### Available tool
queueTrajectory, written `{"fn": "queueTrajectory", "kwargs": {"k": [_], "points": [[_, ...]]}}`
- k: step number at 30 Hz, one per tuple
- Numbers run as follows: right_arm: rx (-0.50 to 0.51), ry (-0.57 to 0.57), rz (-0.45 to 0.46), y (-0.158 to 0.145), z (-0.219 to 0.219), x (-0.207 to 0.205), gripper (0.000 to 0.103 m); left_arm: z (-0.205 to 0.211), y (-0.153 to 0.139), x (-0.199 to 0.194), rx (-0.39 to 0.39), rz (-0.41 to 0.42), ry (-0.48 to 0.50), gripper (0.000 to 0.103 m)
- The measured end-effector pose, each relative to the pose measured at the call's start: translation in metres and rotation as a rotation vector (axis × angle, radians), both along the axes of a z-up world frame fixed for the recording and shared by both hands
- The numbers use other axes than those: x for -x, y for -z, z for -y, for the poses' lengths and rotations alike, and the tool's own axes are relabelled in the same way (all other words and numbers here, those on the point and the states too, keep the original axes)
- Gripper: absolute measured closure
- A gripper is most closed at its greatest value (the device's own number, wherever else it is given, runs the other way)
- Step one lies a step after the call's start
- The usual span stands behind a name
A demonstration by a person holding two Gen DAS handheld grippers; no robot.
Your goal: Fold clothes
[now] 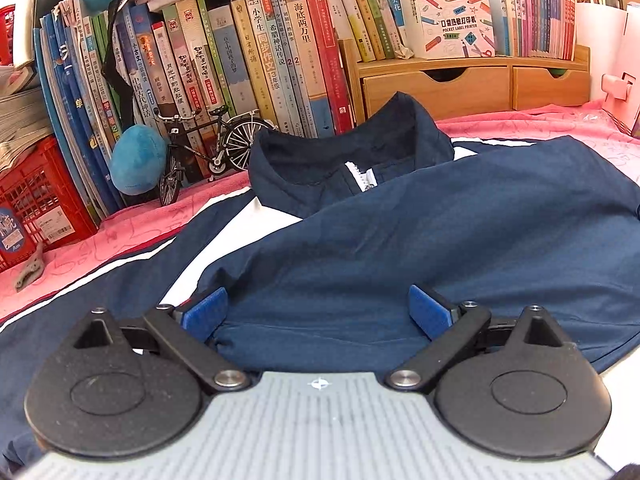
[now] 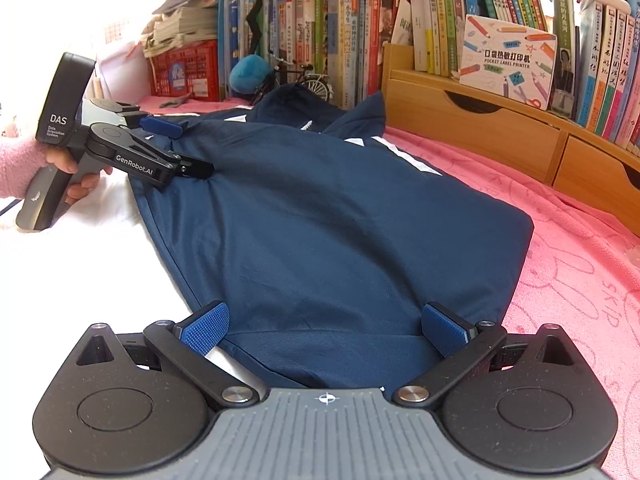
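Lay spread on the pink cloth (image 2: 568,240) over the bench: a navy jacket (image 2: 320,220), long axis running from 6 o'clock at the hem up to 12 o'clock at the collar (image 1: 352,148) in both wrist views. Already looked narrowed, with side parts seemingly turned in over the body, white stripes (image 2: 404,156) showing near the shoulders. Backed by a wall of books (image 1: 240,60) and a wooden drawer unit (image 2: 480,128) at 12 to 2 o'clock.

Sat right at the hem edge, the right tool (image 2: 326,330), blue pads spread wide apart, fabric lying between them but not pinched. Same story for the left tool (image 1: 318,310): pads well apart, straddling the near edge of the cloth, nothing clamped. Seen from the right wrist view at 10 o'clock, gripped by a hand (image 2: 74,176) in a pink sleeve, nose down on the jacket's left edge.

Both equally near the hem, then. Probably called for closing on that near edge and carrying it toward 12 o'clock, up to the collar.
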State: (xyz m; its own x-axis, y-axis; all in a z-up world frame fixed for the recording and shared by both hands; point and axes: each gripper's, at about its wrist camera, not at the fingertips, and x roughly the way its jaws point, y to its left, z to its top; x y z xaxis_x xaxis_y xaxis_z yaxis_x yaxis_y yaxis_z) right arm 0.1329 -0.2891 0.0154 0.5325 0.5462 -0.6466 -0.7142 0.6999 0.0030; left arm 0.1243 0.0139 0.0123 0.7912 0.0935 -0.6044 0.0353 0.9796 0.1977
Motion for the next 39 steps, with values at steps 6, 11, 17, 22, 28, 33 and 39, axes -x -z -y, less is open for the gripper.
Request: {"fn": "queueTrajectory", "kwargs": {"k": [6, 11, 17, 22, 28, 33, 39], "points": [[-0.001, -0.008, 0.000, 0.000, 0.000, 0.000, 0.000, -0.005, -0.001, -0.004, -0.016, -0.010, 0.029, 0.006], [-0.001, -0.015, 0.000, 0.000, 0.001, 0.000, 0.000, -0.012, 0.000, -0.004, 0.009, -0.001, 0.043, 0.006], [-0.001, -0.015, 0.001, 0.000, 0.001, 0.001, 0.000, -0.026, -0.012, 0.003, 0.130, 0.025, 0.049, 0.012], [-0.001, -0.016, 0.000, 0.000, 0.001, 0.001, 0.000, -0.046, -0.016, 0.002, 0.004, 0.013, -0.059, 0.012], [0.000, -0.017, 0.000, -0.001, 0.000, 0.000, 0.000, -0.061, -0.015, -0.002, 0.021, -0.019, -0.162, 0.007], [0.000, -0.017, 0.000, -0.001, 0.000, 0.000, 0.000, -0.009, -0.050, -0.003, 0.144, 0.047, 0.048, 0.016], [0.000, -0.016, 0.000, -0.002, 0.000, 0.000, 0.000, 0.091, -0.046, -0.035, 0.203, -0.032, 0.317, 0.028]]}}
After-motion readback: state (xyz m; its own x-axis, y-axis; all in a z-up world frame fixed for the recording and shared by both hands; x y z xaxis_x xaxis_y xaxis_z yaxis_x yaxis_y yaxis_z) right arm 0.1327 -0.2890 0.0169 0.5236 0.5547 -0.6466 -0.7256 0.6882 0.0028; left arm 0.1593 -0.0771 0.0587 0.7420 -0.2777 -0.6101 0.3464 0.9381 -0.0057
